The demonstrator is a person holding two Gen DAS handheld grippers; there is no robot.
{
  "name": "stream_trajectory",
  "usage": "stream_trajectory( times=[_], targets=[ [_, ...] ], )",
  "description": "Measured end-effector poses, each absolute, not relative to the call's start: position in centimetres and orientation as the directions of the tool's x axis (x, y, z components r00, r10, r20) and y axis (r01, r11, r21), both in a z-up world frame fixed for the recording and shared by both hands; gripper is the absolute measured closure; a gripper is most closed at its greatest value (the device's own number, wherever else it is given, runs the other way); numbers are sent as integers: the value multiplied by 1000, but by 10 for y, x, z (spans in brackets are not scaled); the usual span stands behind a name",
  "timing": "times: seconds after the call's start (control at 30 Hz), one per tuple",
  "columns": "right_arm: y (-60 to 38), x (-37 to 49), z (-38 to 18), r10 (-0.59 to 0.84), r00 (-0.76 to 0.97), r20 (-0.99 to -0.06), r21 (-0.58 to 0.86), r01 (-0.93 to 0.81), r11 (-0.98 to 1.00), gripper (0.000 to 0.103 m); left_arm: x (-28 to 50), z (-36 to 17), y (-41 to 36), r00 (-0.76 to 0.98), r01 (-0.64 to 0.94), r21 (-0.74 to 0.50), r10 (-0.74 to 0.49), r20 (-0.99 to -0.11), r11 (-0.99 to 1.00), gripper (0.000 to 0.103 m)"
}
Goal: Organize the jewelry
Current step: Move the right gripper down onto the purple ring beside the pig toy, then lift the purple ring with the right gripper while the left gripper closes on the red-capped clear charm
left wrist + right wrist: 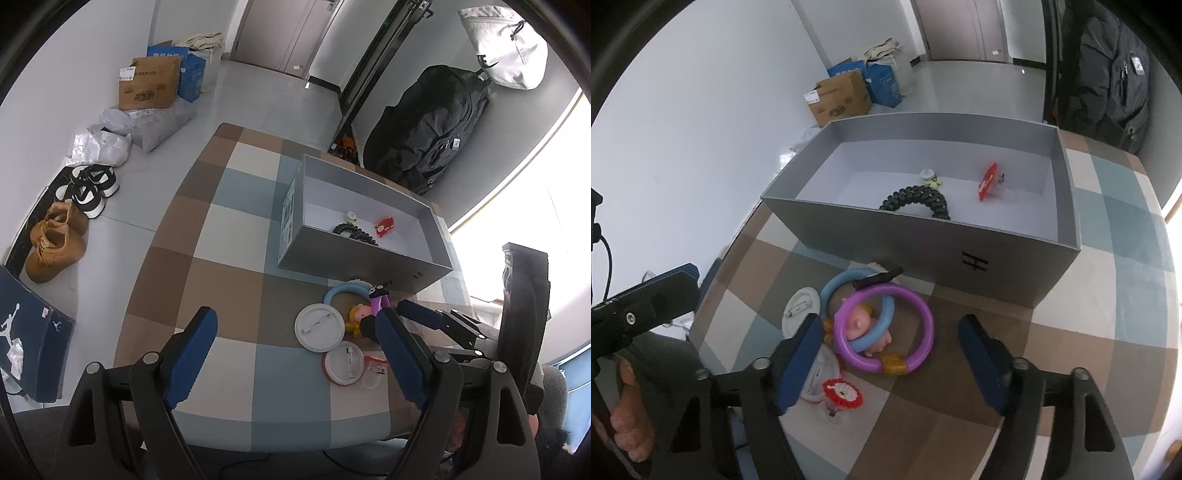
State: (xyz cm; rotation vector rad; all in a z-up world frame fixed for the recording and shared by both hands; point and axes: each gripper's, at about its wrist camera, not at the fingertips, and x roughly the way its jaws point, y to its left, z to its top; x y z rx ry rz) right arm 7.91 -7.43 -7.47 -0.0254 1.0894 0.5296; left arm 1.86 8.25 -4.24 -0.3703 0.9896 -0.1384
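purple ring (886, 328) (half hidden leftward), shoes (59, 240)

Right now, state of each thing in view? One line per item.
grey box: open, no lid
black coiled band: inside the box
red item: inside the box
purple ring: on the table, overlapping the blue ring
left gripper: open, empty
right gripper: open, straddling the purple ring

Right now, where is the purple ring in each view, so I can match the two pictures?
Left wrist view: purple ring, lower right, mostly hidden behind the right-hand finger, just in front of the grey box.
Right wrist view: purple ring, low centre, between the claw's fingers, overlapping the blue ring.
Shared landmark: the grey box.
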Motion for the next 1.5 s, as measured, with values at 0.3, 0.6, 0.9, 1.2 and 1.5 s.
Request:
stream_trajectory(
  times=[0.3,0.6,0.9,1.2,1.5],
  targets=[
    [-73,73,-70,405,363,-839,223,-449,865,52,20,-41,81,548,-55,-380,-290,-784,923,19],
    [-87,71,-59,417,396,-818,244,-417,875,53,18,-42,76,549,-33,-359,-283,-787,933,19],
    [-115,68,-42,415,440,-796,268,-359,894,54,13,-46,49,508,87,-356,-349,-788,930,19],
    [-139,63,-30,407,476,-780,280,-316,906,54,1,-56,3,467,210,-228,-303,-831,951,19],
    [-159,63,-25,398,493,-774,295,-276,915,54,-5,-65,-17,461,255,-128,-237,-855,958,41]
  ],
)
